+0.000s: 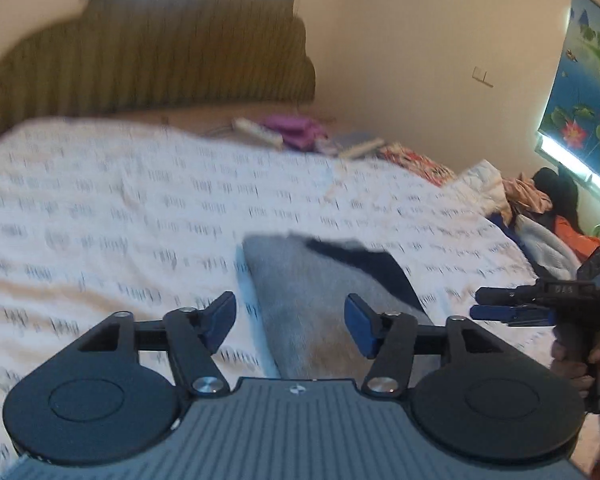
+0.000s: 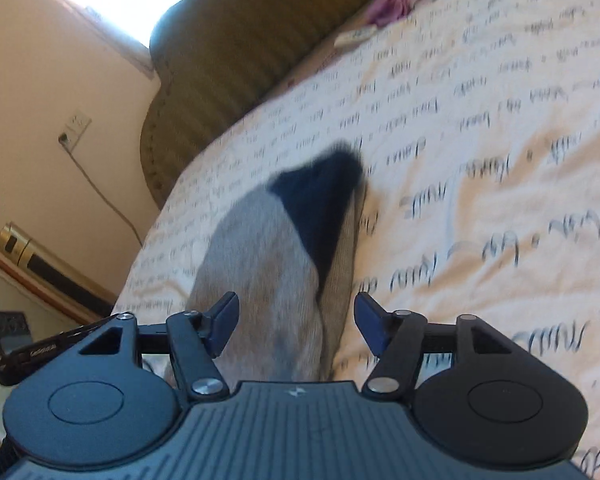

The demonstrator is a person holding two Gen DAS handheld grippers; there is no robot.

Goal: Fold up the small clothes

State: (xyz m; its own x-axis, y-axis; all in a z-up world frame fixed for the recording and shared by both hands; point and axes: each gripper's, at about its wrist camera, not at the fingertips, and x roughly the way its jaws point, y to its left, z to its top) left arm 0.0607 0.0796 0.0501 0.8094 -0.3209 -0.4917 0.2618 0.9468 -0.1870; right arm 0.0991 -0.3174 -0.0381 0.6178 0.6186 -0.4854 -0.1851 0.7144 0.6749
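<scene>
A small grey garment with a navy patch (image 1: pixel 300 280) lies on the white, script-printed bed sheet (image 1: pixel 100 200). My left gripper (image 1: pixel 290 322) hovers just in front of it, jaws open, the blue pads (image 1: pixel 220 318) apart with the grey cloth showing between them untouched. In the right wrist view the same grey and navy piece (image 2: pixel 268 248) stretches away across the sheet (image 2: pixel 480 160). My right gripper (image 2: pixel 296 324) is open above its near end, nothing pinched. The right gripper (image 1: pixel 496 304) also shows at the right edge, held by a hand (image 1: pixel 572 360).
An olive ribbed headboard (image 1: pixel 160 60) backs the bed. A purple cloth (image 1: pixel 296 130) and a white remote (image 1: pixel 256 128) lie near it. A pile of clothes (image 1: pixel 540 204) fills the far right side. A wall socket with a cable (image 2: pixel 74 130) sits left of the bed.
</scene>
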